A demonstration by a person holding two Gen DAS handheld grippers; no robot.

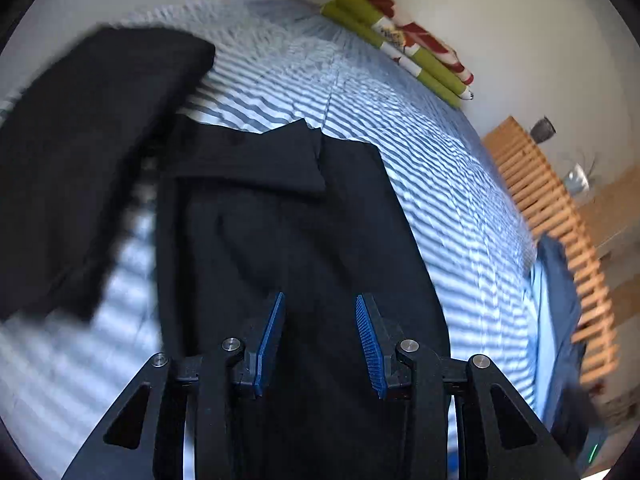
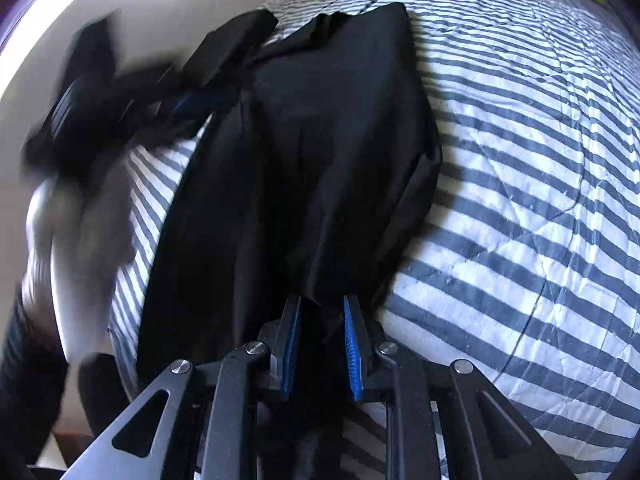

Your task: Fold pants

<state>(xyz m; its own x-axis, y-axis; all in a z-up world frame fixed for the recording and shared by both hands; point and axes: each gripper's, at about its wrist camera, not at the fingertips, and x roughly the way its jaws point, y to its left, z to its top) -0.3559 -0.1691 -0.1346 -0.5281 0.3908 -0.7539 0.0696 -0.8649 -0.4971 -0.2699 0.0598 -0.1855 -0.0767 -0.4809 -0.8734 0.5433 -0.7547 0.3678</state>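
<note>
Pants [image 1: 288, 240], black and partly folded, lie lengthwise on a bed covered by a quilt [image 1: 440, 168] striped in blue-grey and white. Seen from the left wrist camera, a folded-over flap crosses the far end of the garment, its corner pointing toward the head of the bed. The left gripper [image 1: 320, 332] hangs above the near part of the pants with its blue-padded jaws parted and nothing between them; the fabric shows below the gap, not pinched. A second dark piece of cloth [image 1: 88, 160], blurred, fills the upper left of that view, and whether it belongs to the same pants cannot be told. At the far edge of the bed, against the wall, lies a pillow [image 1: 400, 36] in green, red and white, and to the right stands a slatted wooden panel [image 1: 560, 240]. From the right wrist camera the pants [image 2: 304, 160] run away from the lens across the quilt [image 2: 520, 200], and their near hem sits between the jaws of the right gripper [image 2: 320, 332]. Those jaws stand narrow with black fabric bunched in the gap, but whether the pads actually press it cannot be made out. The left gripper [image 2: 120, 100] appears there as a dark blurred shape at the upper left, beside the far end of the pants.
</note>
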